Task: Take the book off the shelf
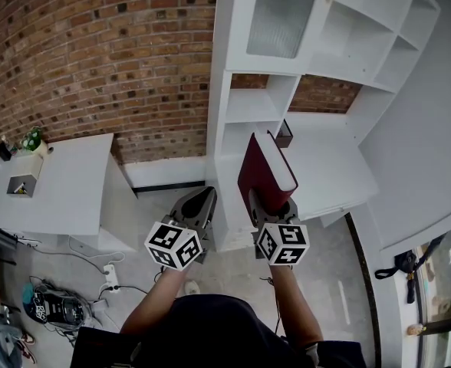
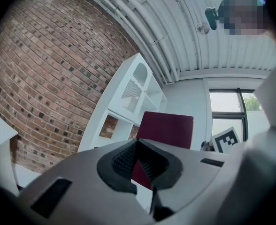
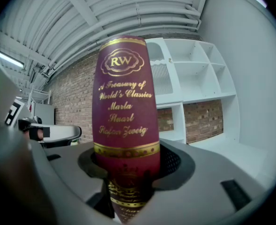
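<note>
Gripping the book (image 1: 265, 165) low on its spine with the right gripper (image 1: 270, 199), jaws spread wide and pressed on both covers. Seen along those jaws in the right gripper view, spine (image 3: 125, 102) facing the camera, gilt lettering upright, bottom end sunk between the pads of the gripper (image 3: 128, 172).

Holding it upright in the air, out in front of the lower left bays of the shelf (image 1: 219, 90), near the left end of the white worktop (image 1: 333, 176). Apart from both, as far as the head view tells.

Carrying nothing in the left gripper (image 1: 200, 200): jaws together, tips aimed toward the shelf's left upright, just beside the book on its left. Same reading from its own view (image 2: 138, 161), pads meeting with only a sliver of the maroon cover showing past them.

Judged as the close of the taking-off step: out of the bay, not yet carried anywhere.

Next, likely: draw back from the shelf front and down to a resting place. Calls for a firm clamp, with most of the weight standing above the grip and ready to tip forward or sideways. Worth steadying the top edge with the left gripper, or laying the book flatter before moving far. Mind the small dark box (image 1: 284, 134) at the worktop's back left corner if setting down there.
</note>
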The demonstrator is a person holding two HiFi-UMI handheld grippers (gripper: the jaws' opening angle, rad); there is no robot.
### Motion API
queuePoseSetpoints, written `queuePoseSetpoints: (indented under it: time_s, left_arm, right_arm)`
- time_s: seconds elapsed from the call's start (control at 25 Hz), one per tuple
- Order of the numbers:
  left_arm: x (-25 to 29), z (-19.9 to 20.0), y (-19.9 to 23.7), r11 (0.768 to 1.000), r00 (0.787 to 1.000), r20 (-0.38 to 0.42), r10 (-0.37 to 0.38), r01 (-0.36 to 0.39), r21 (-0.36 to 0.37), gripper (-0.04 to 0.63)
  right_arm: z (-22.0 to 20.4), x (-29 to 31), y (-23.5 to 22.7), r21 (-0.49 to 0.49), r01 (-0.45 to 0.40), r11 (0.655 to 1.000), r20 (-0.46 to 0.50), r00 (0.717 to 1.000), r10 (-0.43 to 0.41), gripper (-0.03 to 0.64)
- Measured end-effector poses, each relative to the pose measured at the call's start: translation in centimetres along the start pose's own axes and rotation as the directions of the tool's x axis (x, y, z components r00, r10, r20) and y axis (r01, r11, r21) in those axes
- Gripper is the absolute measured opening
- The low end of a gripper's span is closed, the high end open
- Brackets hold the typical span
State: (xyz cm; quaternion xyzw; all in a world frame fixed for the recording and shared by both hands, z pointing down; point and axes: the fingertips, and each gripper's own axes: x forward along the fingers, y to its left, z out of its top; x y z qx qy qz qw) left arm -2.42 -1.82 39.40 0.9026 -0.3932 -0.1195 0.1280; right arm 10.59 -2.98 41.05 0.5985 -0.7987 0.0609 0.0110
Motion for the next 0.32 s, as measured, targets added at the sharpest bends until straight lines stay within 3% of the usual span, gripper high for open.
queuePoseSetpoints:
  time_s: [0.32]
  left_arm:
    - [-0.5, -0.24, -0.25, 1.0, 1.0, 0.001, 0.009, -0.009, -0.004, 0.016]
  right_arm:
    - [-0.24, -0.38, 0.32, 0.006, -0.01, 1.0, -0.003, 1.0, 0.01, 0.244]
